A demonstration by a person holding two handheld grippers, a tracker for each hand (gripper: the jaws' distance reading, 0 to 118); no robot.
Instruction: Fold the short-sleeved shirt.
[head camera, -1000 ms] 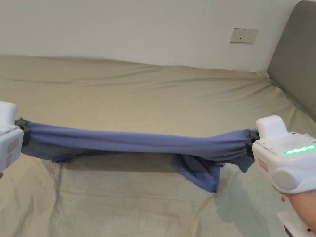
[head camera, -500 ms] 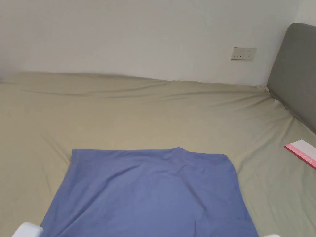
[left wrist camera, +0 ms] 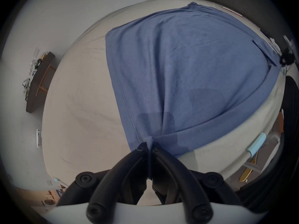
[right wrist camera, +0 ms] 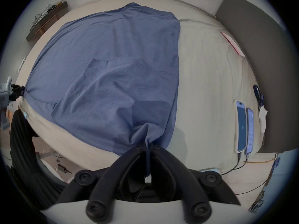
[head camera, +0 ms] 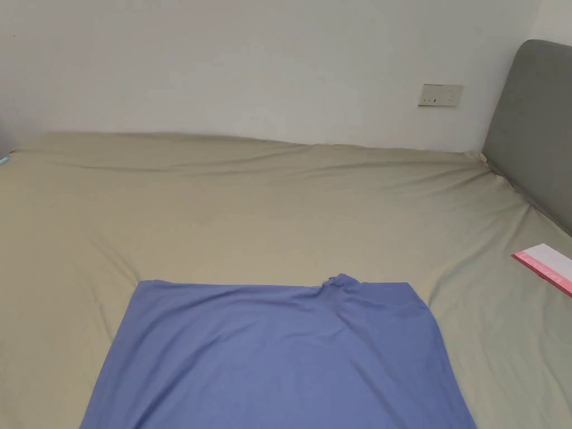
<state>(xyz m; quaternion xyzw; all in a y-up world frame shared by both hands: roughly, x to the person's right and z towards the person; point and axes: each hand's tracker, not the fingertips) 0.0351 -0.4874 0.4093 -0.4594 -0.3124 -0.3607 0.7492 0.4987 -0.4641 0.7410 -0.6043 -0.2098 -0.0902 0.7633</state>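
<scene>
I keep the left gripper (left wrist camera: 149,147) and right gripper (right wrist camera: 148,145) clamped on the shirt (head camera: 279,357) corners at 7 and 5 o'clock — tension spreads it flat on the bed (head camera: 279,212); folding follows.

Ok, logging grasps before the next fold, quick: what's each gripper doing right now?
Left gripper: shut on the blue shirt, pinching its near edge.
Right gripper: shut on the blue shirt, pinching its near edge.

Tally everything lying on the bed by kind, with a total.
Blue shirt: 1
Phones: 2
Pink-and-white card: 1
Dark blue item beside the headboard, too small to identify: 1
White cloth near it: 1
Total: 6
</scene>
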